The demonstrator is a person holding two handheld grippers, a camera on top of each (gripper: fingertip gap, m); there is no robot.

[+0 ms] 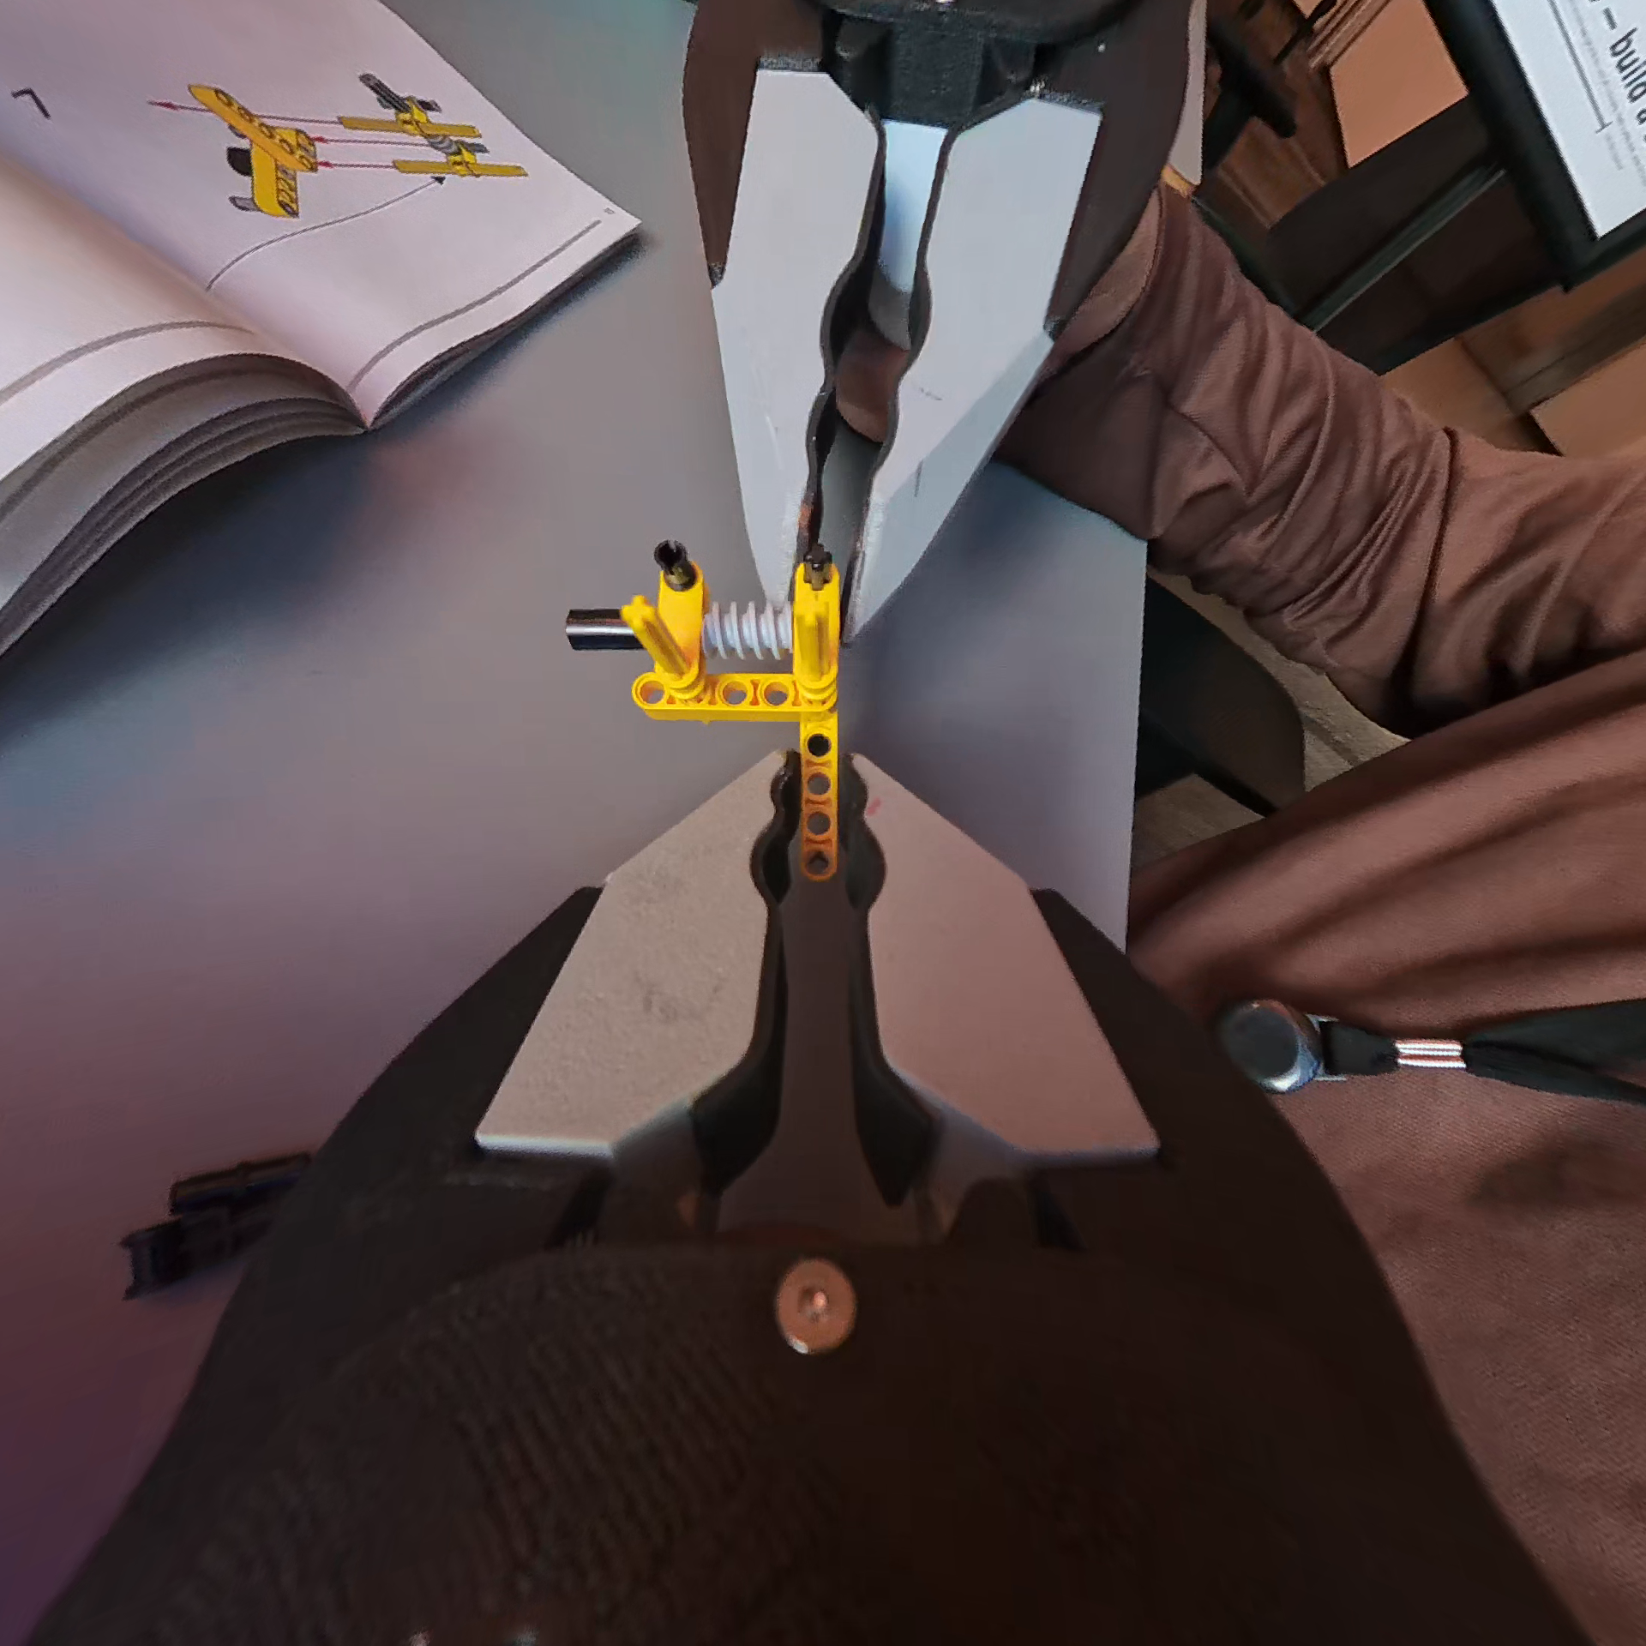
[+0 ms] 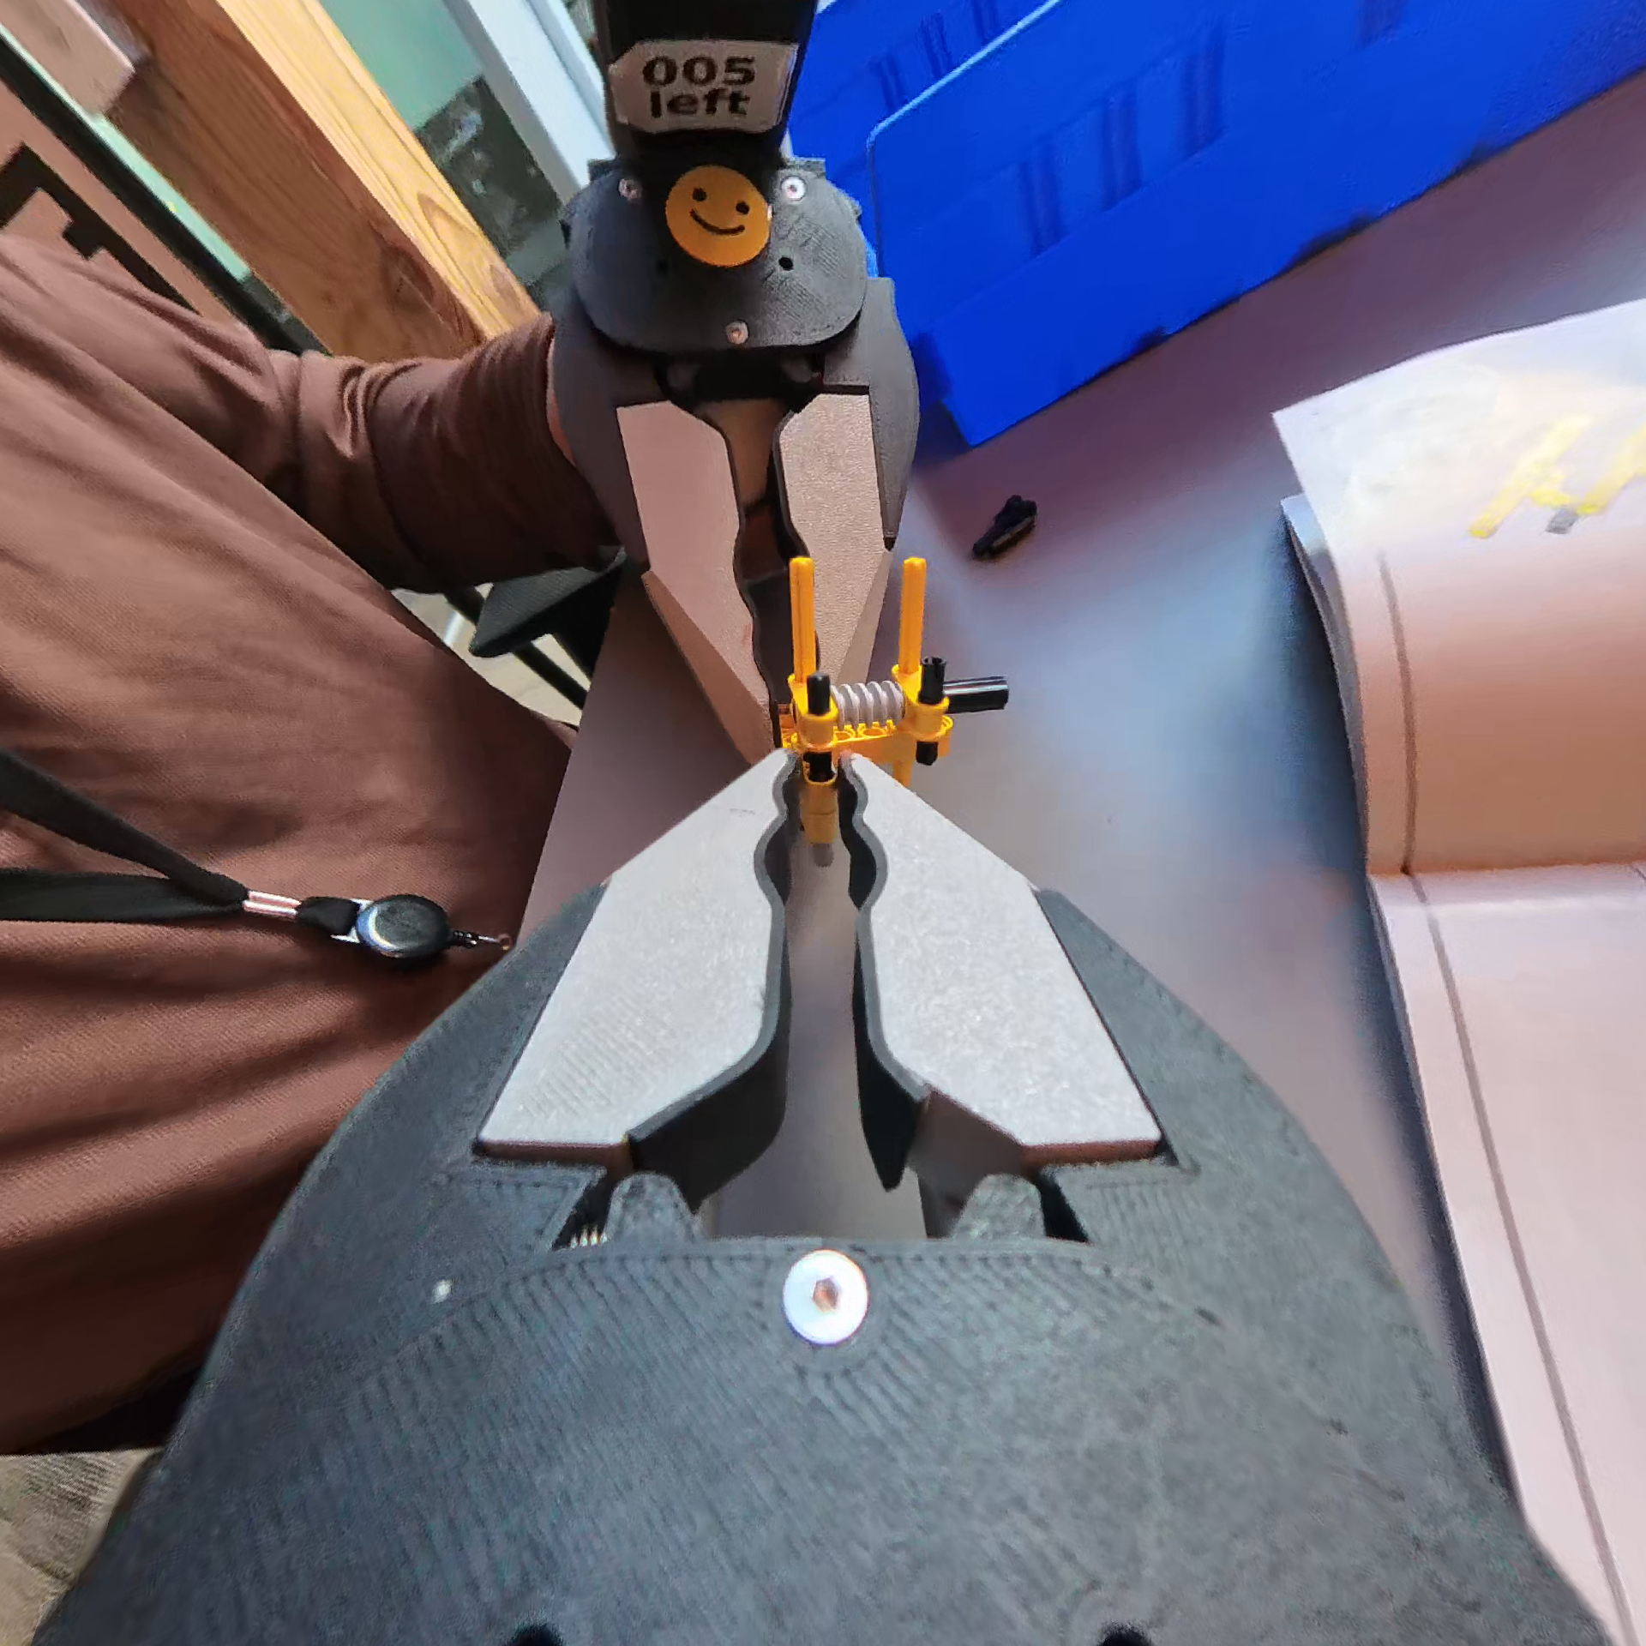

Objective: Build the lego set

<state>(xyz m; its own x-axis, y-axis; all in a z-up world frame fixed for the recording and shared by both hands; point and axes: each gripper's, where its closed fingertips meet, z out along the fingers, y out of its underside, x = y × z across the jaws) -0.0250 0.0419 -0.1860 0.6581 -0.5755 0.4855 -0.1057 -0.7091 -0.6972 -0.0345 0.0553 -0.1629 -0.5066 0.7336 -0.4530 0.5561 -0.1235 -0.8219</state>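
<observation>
— While both tools meet over the grey table [image 1: 267, 802], where does the yellow lego assembly [image 1: 757, 677] sit?

— Held in the air between them, near the table's edge by the person's brown sleeve [image 1: 1291, 445]. In the left wrist view the left gripper [image 1: 818, 784] is clenched on the assembly's holed beam [image 1: 818, 802], whose long axis runs straight away from the camera, along the fingers.

— And the rest of it?

— At the beam's far end a second holed beam [image 1: 712, 693] branches off to the left, making an L. Above that, a grey worm gear [image 1: 746, 628] lies crosswise between two yellow connectors, and a black axle [image 1: 598, 628] pokes out leftward.

— What about the other tool?

— The right gripper [image 1: 828, 570] comes in from the opposite side, tips pointing back toward the left one. In its own view, its fingers [image 2: 766, 819] are pinched on the near yellow-and-black end of the assembly [image 2: 819, 784]. Two thin yellow rods [image 2: 910, 615] point away from that camera, parallel to each other, toward the left gripper.

— So both are grasping it?

— Yes — each closed on an opposite end, fingers nearly nose to nose.

— Anything else around?

— An open instruction booklet [image 1: 267, 267] at the far left, a loose black piece [image 1: 214, 1211] on the table, and blue bins [image 2: 1247, 178] behind.
</observation>
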